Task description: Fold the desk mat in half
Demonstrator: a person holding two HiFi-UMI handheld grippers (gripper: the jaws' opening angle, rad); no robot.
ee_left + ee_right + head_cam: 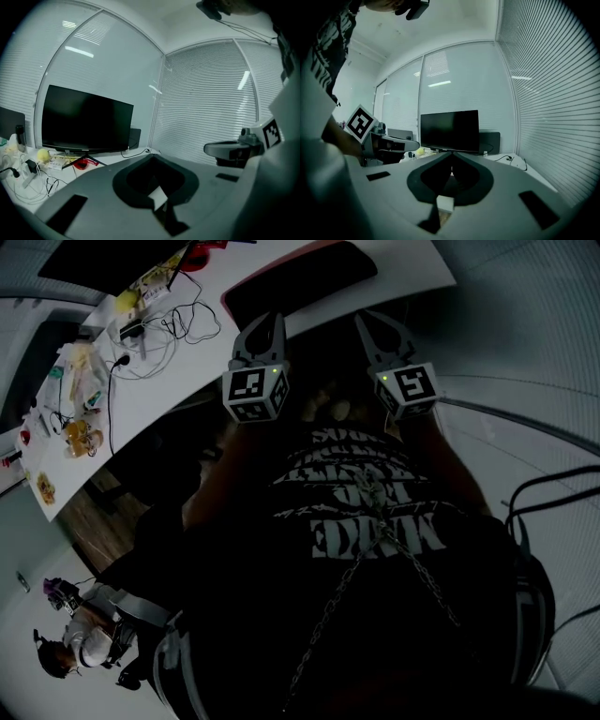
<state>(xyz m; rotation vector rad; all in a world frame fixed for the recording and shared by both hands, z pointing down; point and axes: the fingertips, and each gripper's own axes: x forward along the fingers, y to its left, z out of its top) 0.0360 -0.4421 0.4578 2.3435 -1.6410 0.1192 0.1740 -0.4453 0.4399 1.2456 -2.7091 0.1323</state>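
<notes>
Apart from fingers point(270, 334): desk mat point(302, 279)

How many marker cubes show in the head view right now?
2. One cube on the left tool, left of centre; another cube on the right tool, right of centre. Both hang before the person's chest, below the desk mat in frame. None appears hidden.

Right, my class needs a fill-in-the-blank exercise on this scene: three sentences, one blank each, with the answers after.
1. The left gripper and the right gripper both have their tongs ____.
2. Between each pair of tongs there is ____.
3. The dark desk mat lies on a ____ desk.
Missing words: shut; nothing; white.
</notes>
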